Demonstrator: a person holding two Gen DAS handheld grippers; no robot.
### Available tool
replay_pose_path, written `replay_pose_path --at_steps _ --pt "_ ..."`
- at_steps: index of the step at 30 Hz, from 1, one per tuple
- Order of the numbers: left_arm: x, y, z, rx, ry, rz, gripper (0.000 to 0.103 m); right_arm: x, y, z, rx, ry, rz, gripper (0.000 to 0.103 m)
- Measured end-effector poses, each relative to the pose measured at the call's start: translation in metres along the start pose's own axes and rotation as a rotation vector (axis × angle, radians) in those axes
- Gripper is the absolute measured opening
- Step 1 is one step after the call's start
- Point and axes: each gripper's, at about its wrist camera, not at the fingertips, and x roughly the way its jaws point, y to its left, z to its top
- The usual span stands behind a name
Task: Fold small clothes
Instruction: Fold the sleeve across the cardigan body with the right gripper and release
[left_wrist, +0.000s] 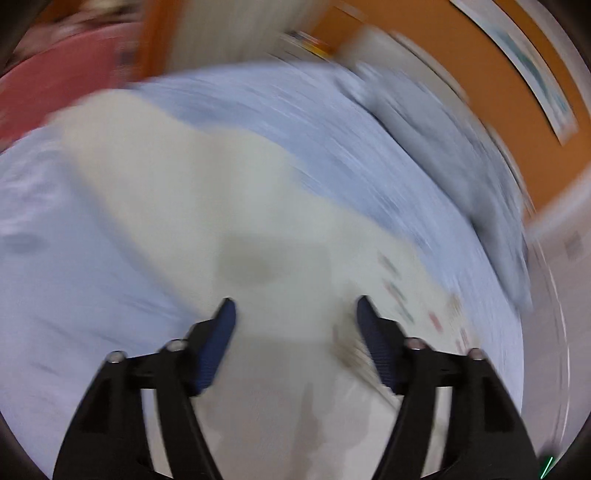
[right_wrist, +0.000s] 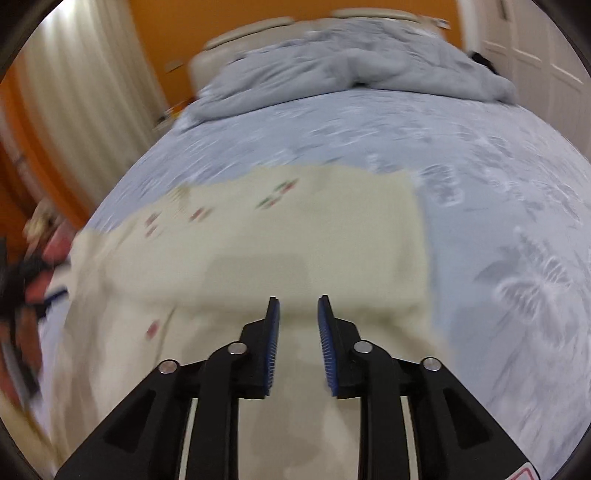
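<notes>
A cream garment (left_wrist: 207, 206) with small red and green prints lies spread on a light blue bedsheet (left_wrist: 55, 295). It also shows in the right wrist view (right_wrist: 295, 236), partly folded with a straight right edge. My left gripper (left_wrist: 295, 306) is open wide just above the cloth and holds nothing. My right gripper (right_wrist: 298, 306) is open with a narrower gap, over the near part of the garment, and holds nothing. Both views are motion-blurred.
A rumpled grey-blue duvet (right_wrist: 354, 70) lies at the far end of the bed by the headboard. Orange walls (left_wrist: 461, 66) and a pale curtain (right_wrist: 85, 81) surround the bed. A pink-red shape (left_wrist: 51, 81) sits at far left.
</notes>
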Motion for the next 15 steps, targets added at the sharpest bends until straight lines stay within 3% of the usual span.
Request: replay_pose_path --at_steps 4,6,8,11,12,13,14,15 --pt "-0.012 0.102 0.067 -0.248 -0.092 0.163 0.072 0.020 0.034 -0.058 -0.080 0.078 0.039 0.040" --pt "-0.012 0.146 0.099 -0.355 -0.114 0.234 0.071 0.019 0.040 -0.072 -0.110 0.019 0.001 0.043" --pt "-0.005 0.178 0.127 -0.401 -0.114 0.290 0.070 0.025 0.036 -0.069 -0.105 0.032 0.007 0.051" --pt "0.015 0.199 0.148 -0.390 -0.039 0.333 0.067 0.026 0.035 -0.070 -0.110 0.036 0.068 0.070" --pt "0.018 0.196 0.150 -0.365 -0.048 0.351 0.066 0.027 0.040 -0.072 -0.123 0.040 0.079 0.076" --pt "0.021 0.191 0.152 -0.331 -0.060 0.370 0.058 0.027 0.044 -0.074 -0.139 0.045 0.078 0.081" --pt "0.025 0.188 0.155 -0.300 -0.056 0.370 0.035 0.025 0.050 -0.078 -0.154 0.048 0.075 0.082" --pt "0.030 0.185 0.159 -0.275 -0.037 0.337 0.022 0.025 0.053 -0.078 -0.163 0.050 0.068 0.083"
